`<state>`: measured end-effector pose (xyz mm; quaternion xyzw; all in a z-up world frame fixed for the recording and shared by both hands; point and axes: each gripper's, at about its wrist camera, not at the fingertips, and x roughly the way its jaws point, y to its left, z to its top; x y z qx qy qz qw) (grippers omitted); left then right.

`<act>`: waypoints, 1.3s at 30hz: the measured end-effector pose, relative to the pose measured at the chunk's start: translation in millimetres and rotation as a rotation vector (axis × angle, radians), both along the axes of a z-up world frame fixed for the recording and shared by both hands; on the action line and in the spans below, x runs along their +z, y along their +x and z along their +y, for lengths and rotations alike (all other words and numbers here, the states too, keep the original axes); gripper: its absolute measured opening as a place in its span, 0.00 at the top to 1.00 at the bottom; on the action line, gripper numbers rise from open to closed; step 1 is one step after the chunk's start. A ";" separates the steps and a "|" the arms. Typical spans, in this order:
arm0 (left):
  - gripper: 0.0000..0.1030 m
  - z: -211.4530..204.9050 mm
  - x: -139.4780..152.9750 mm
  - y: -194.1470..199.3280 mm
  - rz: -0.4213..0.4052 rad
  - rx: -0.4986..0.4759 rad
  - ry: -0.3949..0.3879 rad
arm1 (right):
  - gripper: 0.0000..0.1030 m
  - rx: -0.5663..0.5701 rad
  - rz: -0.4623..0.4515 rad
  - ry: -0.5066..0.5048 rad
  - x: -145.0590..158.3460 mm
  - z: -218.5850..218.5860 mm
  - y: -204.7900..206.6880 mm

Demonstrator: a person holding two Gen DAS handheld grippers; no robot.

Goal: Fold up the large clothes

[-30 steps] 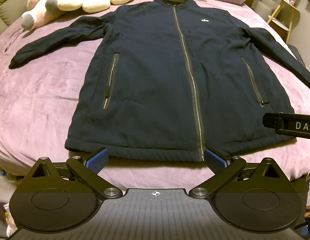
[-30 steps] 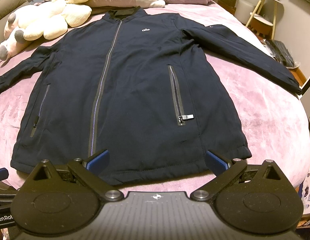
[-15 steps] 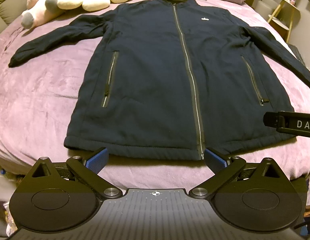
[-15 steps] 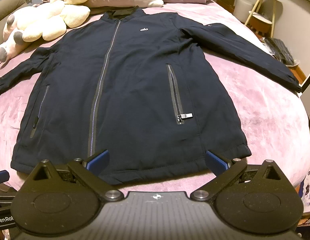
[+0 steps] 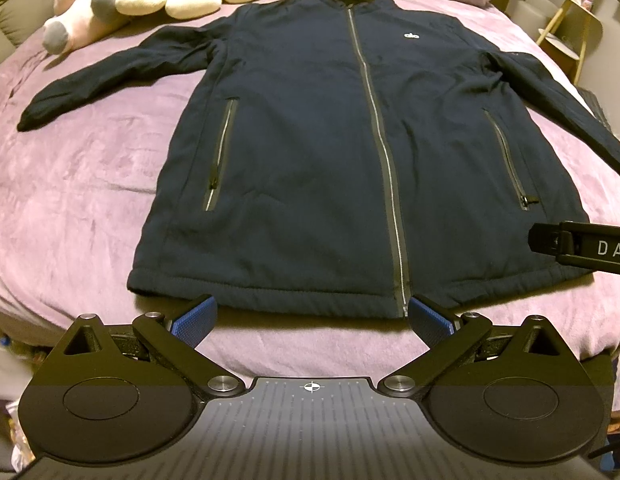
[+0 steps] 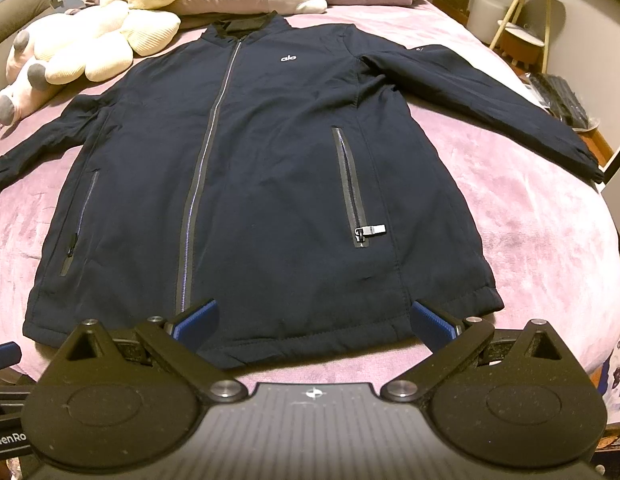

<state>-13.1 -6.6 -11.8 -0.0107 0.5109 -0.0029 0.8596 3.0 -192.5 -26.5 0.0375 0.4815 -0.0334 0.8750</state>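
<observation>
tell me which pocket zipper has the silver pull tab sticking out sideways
The pocket zipper under the chest logo: its silver pull juts sideways; the other pocket zipper shows none.

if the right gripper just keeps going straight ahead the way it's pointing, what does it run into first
Most likely the bottom hem of the navy jacket, which lies flat just ahead between the open blue fingers of the right gripper. Height above the bed is hard to judge.
</observation>
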 end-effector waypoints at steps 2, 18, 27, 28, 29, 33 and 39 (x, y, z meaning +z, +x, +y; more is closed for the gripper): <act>0.00 0.4 0.1 0.1 0.002 0.001 -0.001 | 0.01 -0.001 0.001 0.003 -0.5 -1.0 -0.2; 0.00 0.5 0.9 2.8 0.007 0.001 -0.006 | 0.01 -0.007 0.000 0.010 -1.3 -2.8 -1.7; 0.00 0.4 1.0 2.9 0.008 0.002 -0.006 | 0.01 -0.010 0.002 0.015 -1.0 -4.0 -1.6; 0.00 0.1 0.9 2.5 0.008 0.002 -0.006 | 0.01 -0.010 0.002 0.015 -1.0 -3.9 -1.7; 0.00 0.1 0.9 2.5 0.008 0.002 -0.007 | 0.01 -0.010 0.003 0.016 -1.1 -3.9 -1.6; 0.00 -1.1 1.1 2.7 0.010 0.003 -0.007 | 0.01 -0.011 0.004 0.019 -1.9 -4.5 -1.5; 0.00 -1.9 0.2 3.1 0.012 0.003 -0.010 | 0.01 -0.010 0.002 0.026 -2.2 -5.3 -2.5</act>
